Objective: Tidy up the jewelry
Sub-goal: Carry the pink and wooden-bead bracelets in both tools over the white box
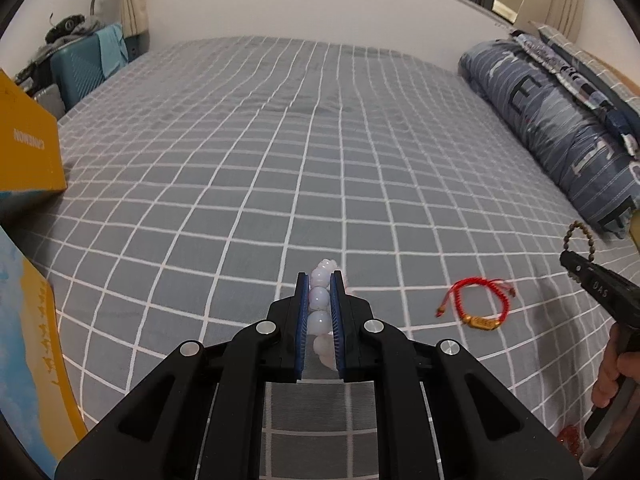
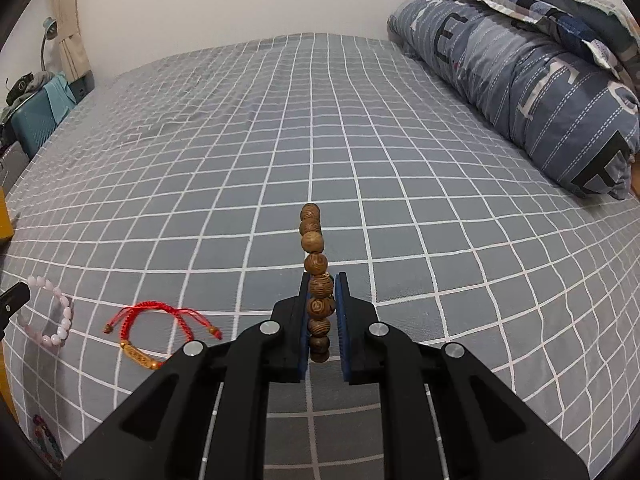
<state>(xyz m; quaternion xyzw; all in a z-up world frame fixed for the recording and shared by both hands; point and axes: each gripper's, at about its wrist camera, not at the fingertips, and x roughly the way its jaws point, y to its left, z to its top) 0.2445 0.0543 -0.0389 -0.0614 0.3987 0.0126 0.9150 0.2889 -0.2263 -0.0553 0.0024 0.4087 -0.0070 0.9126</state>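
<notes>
left gripper (image 1: pixel 320 280) is clamping pale bead bracelet (image 1: pixel 320 300) between its blue pads | red cord bracelet (image 1: pixel 476 304) is lying on checked bed sheet (image 1: pixel 280 160), right of gripper | right gripper (image 1: pixel 576 268) is gripping brown bead bracelet (image 1: pixel 576 236), far right

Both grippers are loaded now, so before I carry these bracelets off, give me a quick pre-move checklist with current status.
1. Left gripper shut on the pale bead bracelet: ok.
2. Right gripper shut on the wooden bead bracelet: ok.
3. Both bracelets lifted off the checked bedsheet: ok for the wooden one; cannot tell for the pale one.
4. Red cord bracelet lies apart on the sheet, snagged by neither gripper: ok.
5. Destination container for the jewelry in view: cannot tell; only a yellow box shows at the edge.
</notes>
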